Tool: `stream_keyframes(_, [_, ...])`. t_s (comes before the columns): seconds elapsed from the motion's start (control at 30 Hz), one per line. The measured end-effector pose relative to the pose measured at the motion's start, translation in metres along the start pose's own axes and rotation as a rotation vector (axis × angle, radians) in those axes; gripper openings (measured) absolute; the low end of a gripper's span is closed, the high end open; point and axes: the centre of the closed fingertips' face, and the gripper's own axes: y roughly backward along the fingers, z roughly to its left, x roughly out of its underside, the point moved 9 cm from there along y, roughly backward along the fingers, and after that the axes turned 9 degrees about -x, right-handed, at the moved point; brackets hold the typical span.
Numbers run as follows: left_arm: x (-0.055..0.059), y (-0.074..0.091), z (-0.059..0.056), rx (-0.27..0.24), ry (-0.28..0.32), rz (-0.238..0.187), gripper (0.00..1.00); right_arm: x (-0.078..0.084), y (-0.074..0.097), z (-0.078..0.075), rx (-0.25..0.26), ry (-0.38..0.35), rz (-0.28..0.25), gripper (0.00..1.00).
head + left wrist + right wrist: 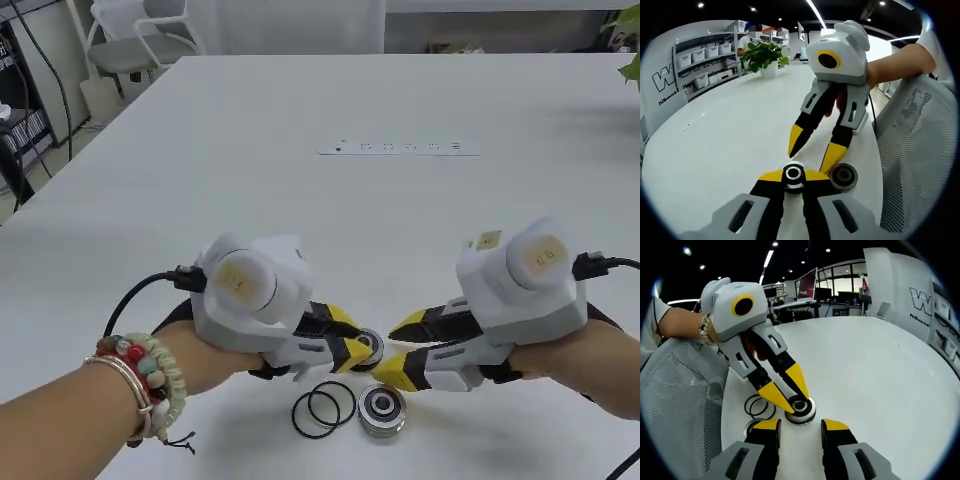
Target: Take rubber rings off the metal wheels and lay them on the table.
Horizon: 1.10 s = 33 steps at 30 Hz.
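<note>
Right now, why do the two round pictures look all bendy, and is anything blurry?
Left gripper view: the fisheye lens bows the table and shelves. Right gripper view: same bulge, with ceiling lights as bright dots. Head view: straight lines, soft even light, faint shadows under the rubber rings and metal wheel, nothing blurry.

Tabletop (300,200) ahead open; rings (322,408) and loose wheel (381,410) clutter near side.
</note>
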Motion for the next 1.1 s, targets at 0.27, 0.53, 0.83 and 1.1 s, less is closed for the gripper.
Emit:
stream_keyframes(0.27, [-0.0024,-0.0030,-0.0013,-0.010,0.003,-0.005,0.08,-0.0010,-0.0063,0.0000,0.012,-0.004,-0.013,0.28])
stream_keyframes(0.53, [-0.0022,-0.0051,-0.0023,-0.014,0.010,-0.015,0.08,-0.0009,-0.0067,-0.0042,0.052,0.015,-0.005,0.24])
stream_keyframes(0.83, [-0.0012,-0.0055,-0.0030,-0.015,0.007,-0.023,0.08,0.0032,-0.0035,-0.0039,0.027,0.028,0.027,0.19])
stream_keyframes(1.1, [-0.0006,-0.0058,-0.0023,-0.031,0.020,-0.018,0.08,0.0054,0.0009,-0.0072,0.038,0.027,0.047,0.01])
